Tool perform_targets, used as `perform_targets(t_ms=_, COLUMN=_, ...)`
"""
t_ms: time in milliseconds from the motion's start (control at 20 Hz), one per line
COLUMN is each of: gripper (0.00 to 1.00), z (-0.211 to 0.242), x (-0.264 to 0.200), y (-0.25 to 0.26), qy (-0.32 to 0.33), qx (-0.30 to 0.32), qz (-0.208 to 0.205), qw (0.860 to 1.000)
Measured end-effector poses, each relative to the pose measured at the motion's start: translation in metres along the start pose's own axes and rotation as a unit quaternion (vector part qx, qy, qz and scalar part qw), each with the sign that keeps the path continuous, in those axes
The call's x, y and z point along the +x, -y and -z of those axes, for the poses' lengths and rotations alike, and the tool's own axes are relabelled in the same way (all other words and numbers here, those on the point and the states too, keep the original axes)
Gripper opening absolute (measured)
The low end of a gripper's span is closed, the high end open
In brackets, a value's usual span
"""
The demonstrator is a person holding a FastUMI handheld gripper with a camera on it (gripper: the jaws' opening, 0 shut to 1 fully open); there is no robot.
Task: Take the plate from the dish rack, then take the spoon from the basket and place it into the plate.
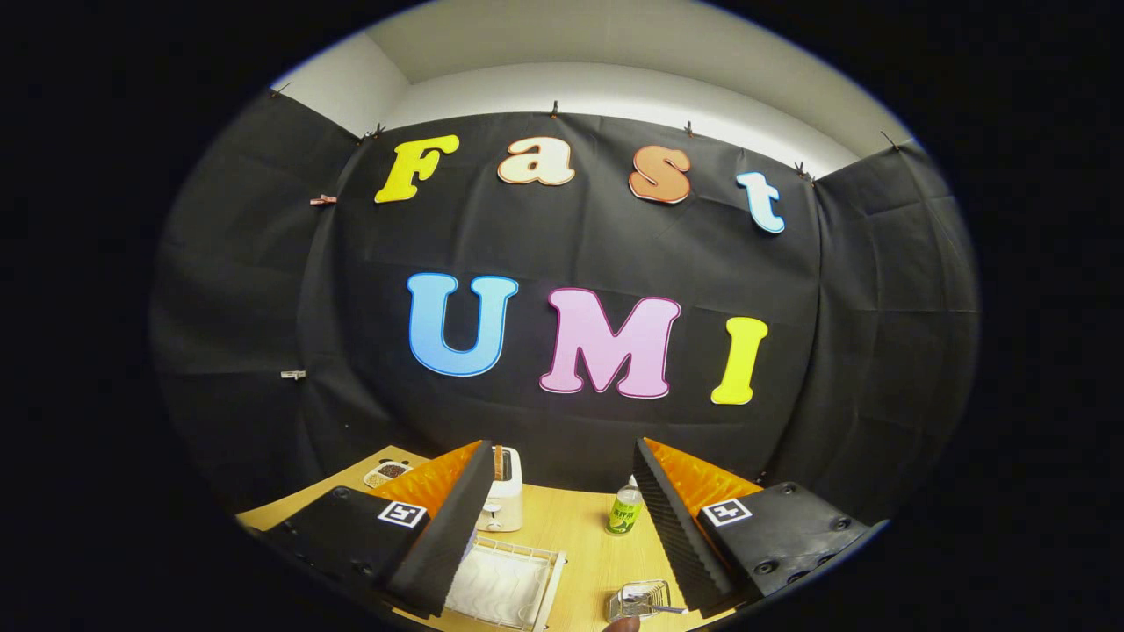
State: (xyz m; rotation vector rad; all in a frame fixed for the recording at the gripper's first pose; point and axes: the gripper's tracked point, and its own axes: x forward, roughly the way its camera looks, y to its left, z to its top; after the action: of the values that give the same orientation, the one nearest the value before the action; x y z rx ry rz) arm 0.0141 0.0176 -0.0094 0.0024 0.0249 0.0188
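I hold the gripper high above the wooden table with its fingers spread wide and nothing between them. The dish rack sits low in the frame, just inside the left finger, and what I take for the pale plate lies in it, though the view is too small to be sure. The wire basket sits at the bottom centre-right, by the right finger, with the spoon handle pointing right. The plate lies below and slightly left, so I need to drop down and forward.

Bare table between spread fingers; toaster, bottle beyond.
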Motion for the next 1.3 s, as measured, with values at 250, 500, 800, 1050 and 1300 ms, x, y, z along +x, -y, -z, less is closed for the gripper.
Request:
perform_targets(t_ms=250, gripper=0.98, z=0.003, x=0.008, y=-0.009, qy=-0.007, qx=0.002, qz=0.000, qw=1.000)
perform_targets(t_ms=500, gripper=0.98, z=0.051, x=0.020, y=-0.044, qy=-0.097, qx=-0.017, qz=-0.040, qw=0.994)
perform_targets(t_ms=800, gripper=0.96, z=0.132, x=0.036, y=-0.091, qy=-0.251, qx=0.004, qz=-0.074, qw=0.965)
perform_targets(t_ms=1050, gripper=0.92, z=0.209, x=0.057, y=-0.116, qy=-0.369, qx=0.035, qz=-0.054, qw=0.927)
perform_targets(t_ms=1300, gripper=0.79, z=0.277, x=0.062, y=-0.131, qy=-0.452, qx=0.037, qz=-0.013, qw=0.891)
